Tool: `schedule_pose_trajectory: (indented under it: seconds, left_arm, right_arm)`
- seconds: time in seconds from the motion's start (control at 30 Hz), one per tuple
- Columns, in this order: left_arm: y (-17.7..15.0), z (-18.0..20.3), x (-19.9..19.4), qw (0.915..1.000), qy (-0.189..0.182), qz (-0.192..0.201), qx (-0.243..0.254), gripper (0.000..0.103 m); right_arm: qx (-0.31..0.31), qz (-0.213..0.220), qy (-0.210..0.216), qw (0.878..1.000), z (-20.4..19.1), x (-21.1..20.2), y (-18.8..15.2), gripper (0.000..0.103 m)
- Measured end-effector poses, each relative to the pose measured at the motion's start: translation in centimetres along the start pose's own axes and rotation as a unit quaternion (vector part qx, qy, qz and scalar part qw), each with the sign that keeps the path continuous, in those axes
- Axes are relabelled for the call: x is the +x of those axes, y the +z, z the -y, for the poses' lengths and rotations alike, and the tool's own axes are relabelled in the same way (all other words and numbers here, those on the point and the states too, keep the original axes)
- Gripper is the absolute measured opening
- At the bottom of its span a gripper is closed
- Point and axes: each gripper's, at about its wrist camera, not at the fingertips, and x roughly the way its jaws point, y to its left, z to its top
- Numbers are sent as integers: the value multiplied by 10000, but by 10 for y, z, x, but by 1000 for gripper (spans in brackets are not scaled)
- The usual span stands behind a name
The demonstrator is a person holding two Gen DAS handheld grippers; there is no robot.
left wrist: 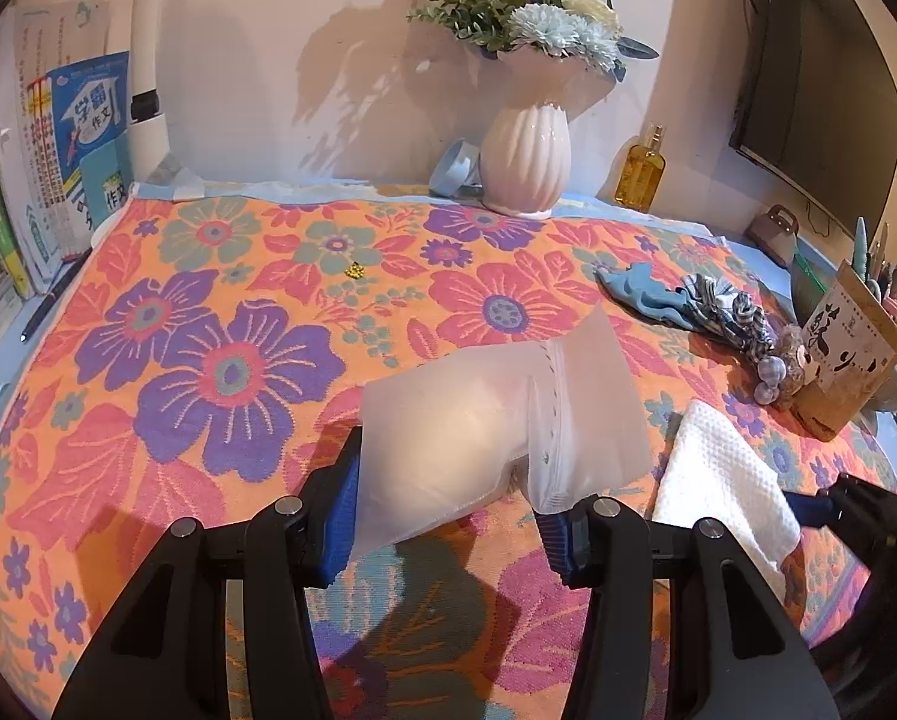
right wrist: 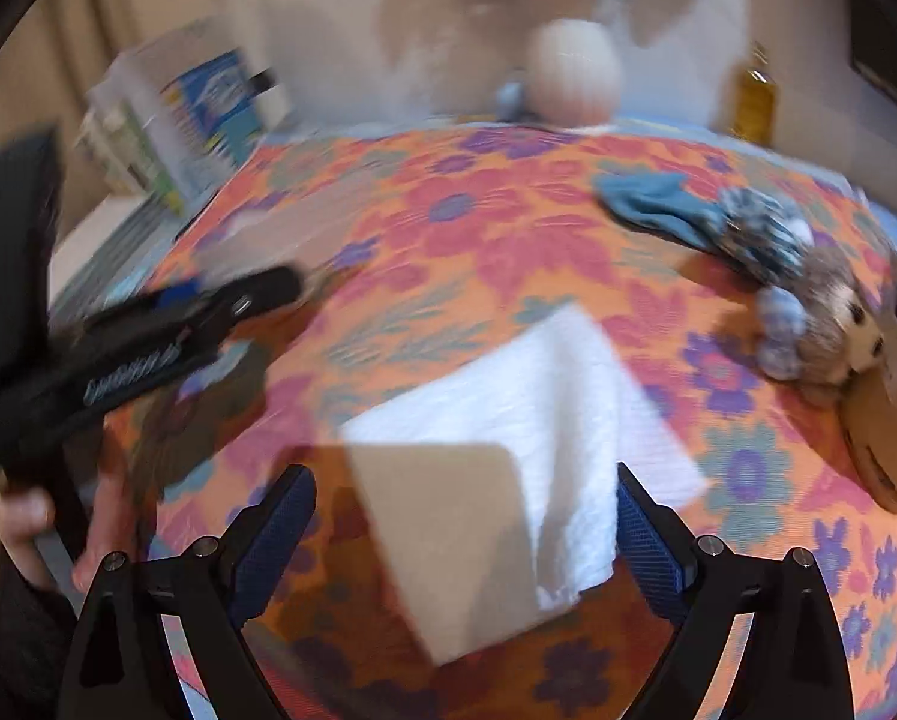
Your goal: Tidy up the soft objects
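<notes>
Napkin (right wrist: 526, 420) blurred, near edge shadowed

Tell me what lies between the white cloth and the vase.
In the left wrist view, only bare floral tablecloth lies between the white cloth and the vase.

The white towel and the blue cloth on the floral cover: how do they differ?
The white towel is plain white with a dimpled weave; the blue cloth is teal-blue and smooth. The white towel lies flat with straight edges; the blue cloth is crumpled, touching a striped fabric bundle. Both rest on the floral cover.
</notes>
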Motion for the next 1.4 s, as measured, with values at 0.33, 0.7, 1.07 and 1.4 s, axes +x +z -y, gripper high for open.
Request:
schedule_pose_trajectory:
  seconds: [0.33,0.7,1.07,1.4]
  left_arm:
    - [0,-1,0,10000,-6,-15,-36,48]
    - [-1,-2,1,10000,49,-30,-3,47]
    - [-2,28,-40,9985,-420,291,-201,44]
    - [0,156,-82,9849,-1407,96,1007,44]
  right_arm:
    - [-233,108,-1168,9928,-7,-1,-8,85]
    - [-815,280,-1575,9838,-34,-1,-7,14]
    - [390,1057,-643,9916,19,-89,-19,13]
    - [1122,458,-1299,9841,93,-154,-42,13]
